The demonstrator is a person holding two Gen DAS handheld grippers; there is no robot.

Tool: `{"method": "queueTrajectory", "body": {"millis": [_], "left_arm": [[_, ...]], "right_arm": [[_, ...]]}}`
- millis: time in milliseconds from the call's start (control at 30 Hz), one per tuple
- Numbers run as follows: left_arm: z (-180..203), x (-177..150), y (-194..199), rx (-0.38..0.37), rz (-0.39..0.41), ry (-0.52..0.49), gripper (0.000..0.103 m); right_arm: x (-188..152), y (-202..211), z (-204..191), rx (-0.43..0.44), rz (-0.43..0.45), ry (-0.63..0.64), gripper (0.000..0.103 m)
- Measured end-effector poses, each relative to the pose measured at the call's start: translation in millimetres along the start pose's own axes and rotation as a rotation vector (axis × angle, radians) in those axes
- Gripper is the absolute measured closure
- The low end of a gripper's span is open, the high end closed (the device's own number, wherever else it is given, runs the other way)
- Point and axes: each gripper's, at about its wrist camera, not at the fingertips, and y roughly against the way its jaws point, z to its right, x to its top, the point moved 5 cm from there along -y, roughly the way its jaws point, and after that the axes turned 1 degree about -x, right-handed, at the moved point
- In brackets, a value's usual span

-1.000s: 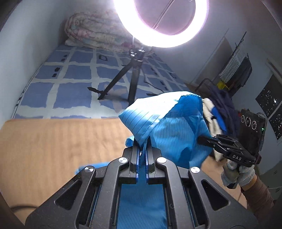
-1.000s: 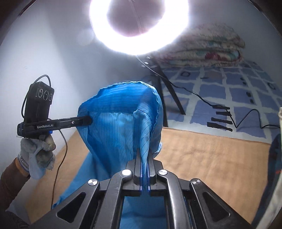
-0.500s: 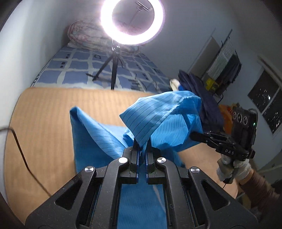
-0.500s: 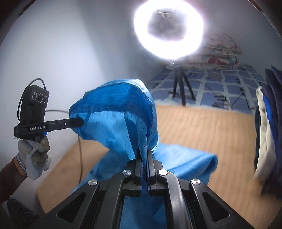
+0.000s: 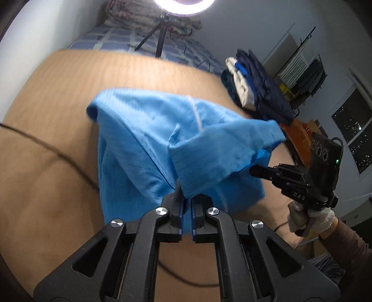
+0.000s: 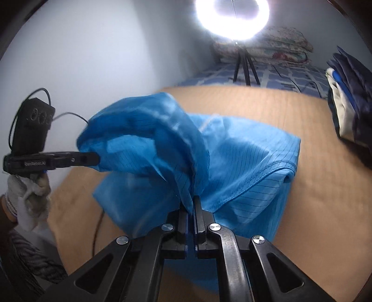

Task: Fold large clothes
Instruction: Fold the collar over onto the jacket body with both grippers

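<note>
A bright blue pinstriped garment (image 5: pixel 148 139) hangs between both grippers over a tan mat (image 5: pixel 46 162). My left gripper (image 5: pixel 186 199) is shut on one edge of the cloth, which rises out of its jaws. In the same view the right gripper (image 5: pixel 253 170) enters from the right, clamped on the other corner. In the right wrist view my right gripper (image 6: pixel 192 204) is shut on a fold of the blue garment (image 6: pixel 244 162), and the left gripper (image 6: pixel 96 159) pinches the cloth at the left. The garment's lower part lies on the mat (image 6: pixel 255 104).
A pile of dark blue and white clothes (image 5: pixel 255 88) sits at the mat's far right edge. A ring light (image 6: pixel 232 14) on a tripod stands on a blue checked bedspread (image 6: pixel 279 72) beyond the mat. A black cable (image 5: pixel 46 151) crosses the mat at left. A gloved hand (image 5: pixel 309 216) holds the right gripper.
Both grippers pulled back together from the ring light and sank slightly, dragging the garment along. More of the cloth now lies spread on the mat, and the ring light looks smaller and farther away.
</note>
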Motion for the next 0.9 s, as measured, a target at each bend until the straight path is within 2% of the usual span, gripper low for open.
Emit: {"method": "queueTrajectory", "body": {"millis": [100, 133, 200, 233, 267, 333, 400, 433, 467, 500, 700, 800, 900], "left_arm": [[4.0, -21.3, 2.8, -0.002, -0.042, -0.02, 0.097], [7.2, -28.0, 6.4, -0.002, -0.058, -0.043, 0.095], [10.5, -35.8, 15.5, 0.005, -0.081, -0.083, 0.086], [12.7, -41.0, 23.4, -0.002, -0.093, -0.098, 0.076], [13.8, -43.5, 29.7, -0.015, -0.093, -0.106, 0.071], [13.2, -44.2, 47.6, -0.048, -0.077, -0.097, 0.068], [4.6, -37.1, 55.6, -0.068, -0.054, -0.045, 0.06], [-1.9, -30.9, 57.5, -0.071, -0.042, -0.012, 0.054], [-12.4, -21.3, 58.0, -0.065, -0.024, 0.035, 0.053], [-25.6, -11.1, 57.7, -0.054, -0.004, 0.092, 0.053], [-92.7, 41.6, 33.2, -0.068, 0.055, 0.353, 0.048], [-118.7, 54.5, 14.4, -0.091, 0.066, 0.472, 0.048], [-132.0, 58.8, -6.6, -0.131, 0.052, 0.535, 0.048]], "right_arm": [[-19.6, 3.4, -1.0, -0.044, -0.014, 0.013, 0.102], [-24.1, 6.9, -1.1, -0.067, -0.016, 0.024, 0.096], [-33.9, 16.5, -1.4, -0.075, -0.029, 0.033, 0.093], [-39.4, 22.8, -2.0, -0.062, -0.038, 0.035, 0.084], [-42.5, 28.2, -2.8, -0.061, -0.041, 0.038, 0.078], [-51.7, 47.2, -0.2, -0.07, -0.037, 0.02, 0.073], [-55.3, 62.0, 5.3, -0.031, -0.019, -0.038, 0.066], [-54.3, 68.1, 10.4, -0.017, -0.004, -0.074, 0.056], [-52.9, 72.6, 14.9, -0.006, 0.011, -0.109, 0.046], [-49.5, 73.4, 21.9, 0.003, 0.026, -0.151, 0.043], [-34.9, 53.8, 62.8, 0.077, 0.068, -0.419, 0.043], [-27.1, 35.8, 76.8, 0.094, 0.07, -0.485, 0.043], [-20.6, 17.7, 87.7, 0.101, 0.059, -0.533, 0.043]]}}
